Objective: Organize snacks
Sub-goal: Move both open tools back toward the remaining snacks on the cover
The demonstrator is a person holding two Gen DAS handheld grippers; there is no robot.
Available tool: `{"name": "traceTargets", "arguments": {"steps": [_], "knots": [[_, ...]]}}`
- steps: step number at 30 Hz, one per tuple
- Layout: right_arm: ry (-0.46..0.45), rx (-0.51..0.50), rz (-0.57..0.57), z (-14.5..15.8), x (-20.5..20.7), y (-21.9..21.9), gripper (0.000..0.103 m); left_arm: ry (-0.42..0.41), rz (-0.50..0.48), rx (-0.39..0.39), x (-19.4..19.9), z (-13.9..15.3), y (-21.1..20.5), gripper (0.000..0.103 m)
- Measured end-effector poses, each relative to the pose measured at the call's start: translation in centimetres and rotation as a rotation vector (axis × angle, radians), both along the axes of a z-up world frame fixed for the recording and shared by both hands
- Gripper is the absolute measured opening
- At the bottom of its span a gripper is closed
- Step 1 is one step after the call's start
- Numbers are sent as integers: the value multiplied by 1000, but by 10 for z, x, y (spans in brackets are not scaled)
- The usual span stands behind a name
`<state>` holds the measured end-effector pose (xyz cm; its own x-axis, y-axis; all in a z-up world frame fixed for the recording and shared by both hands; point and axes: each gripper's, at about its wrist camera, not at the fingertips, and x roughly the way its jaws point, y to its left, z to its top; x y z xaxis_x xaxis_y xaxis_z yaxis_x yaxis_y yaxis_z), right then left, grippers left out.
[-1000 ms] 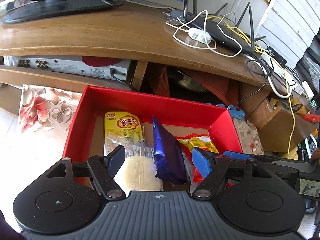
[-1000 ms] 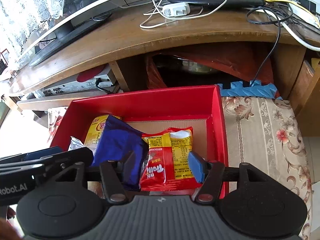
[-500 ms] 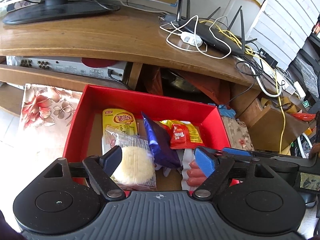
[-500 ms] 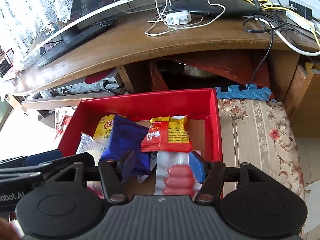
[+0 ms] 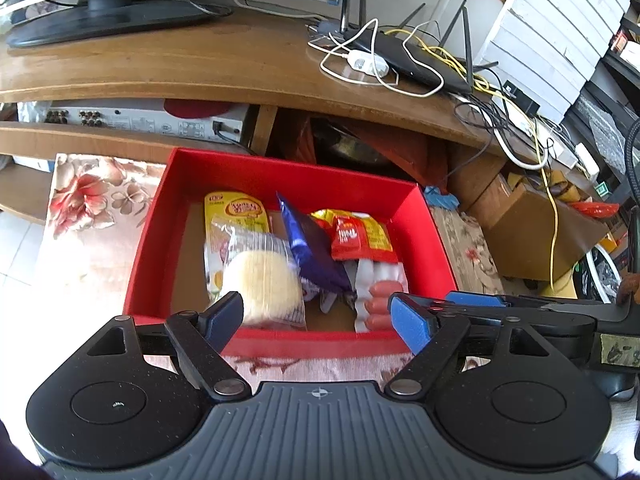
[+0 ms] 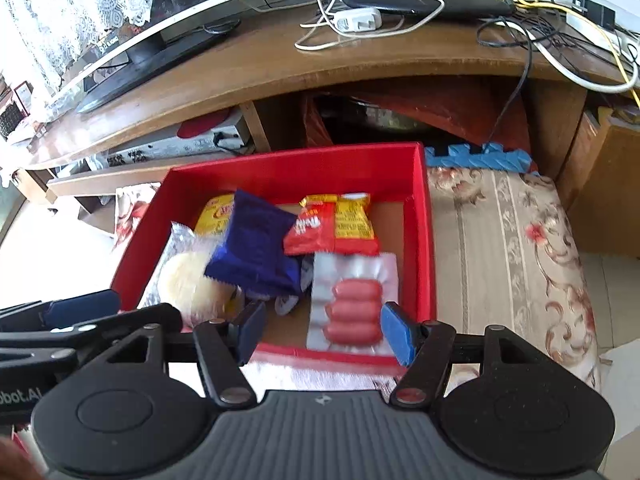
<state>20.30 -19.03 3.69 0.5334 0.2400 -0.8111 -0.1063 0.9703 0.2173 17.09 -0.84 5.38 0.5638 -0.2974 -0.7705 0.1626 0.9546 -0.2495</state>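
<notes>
We hover both tools over the near rim of the red box (image 5: 152,240), and neither one has anything in it. Our left gripper (image 5: 318,316) stands wide, nothing between its pads; its jaws have just been opening. Our right gripper (image 6: 324,330) is parted less widely, also with nothing between the pads, and it too has just been opening.

All the snacks we can see lie inside the box: the round pale cake in clear wrap (image 5: 260,284) at about 7 o'clock of the box floor, the yellow packet (image 5: 236,212) at 11 o'clock, partly under the cake, the blue pouch (image 6: 256,256) in the middle leaning over its neighbours, the red-and-yellow packet (image 6: 336,228) at 1 o'clock, and the vacuum-packed sausages (image 6: 352,308) at 5 o'clock.

We judge the placing step done or nearly so, and we are between moves. Next we would either look for leftover snacks outside the box, none of which shows here, or straighten the overlapping blue pouch, which calls for a light pinch on its crimped edge.
</notes>
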Motion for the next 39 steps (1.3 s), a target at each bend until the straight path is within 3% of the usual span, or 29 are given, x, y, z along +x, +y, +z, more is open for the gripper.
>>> {"name": "traceTargets", "arguments": {"steps": [14,20,26,39], "knots": [[10,-3,-14,1,-39,-18,62,76,-70,12,-31,-20,-9,86],[62,-22,-23,-11,-49,-29,62,157,-148,-3,-37,-41,-27,86],[94,-25,-23,-21,-52,-35,63,212,-236,44,-39,-60,-50,88],[128,-34,-8,-32,-46,-34,64,264,-273,118,-35,-94,-70,87]]}}
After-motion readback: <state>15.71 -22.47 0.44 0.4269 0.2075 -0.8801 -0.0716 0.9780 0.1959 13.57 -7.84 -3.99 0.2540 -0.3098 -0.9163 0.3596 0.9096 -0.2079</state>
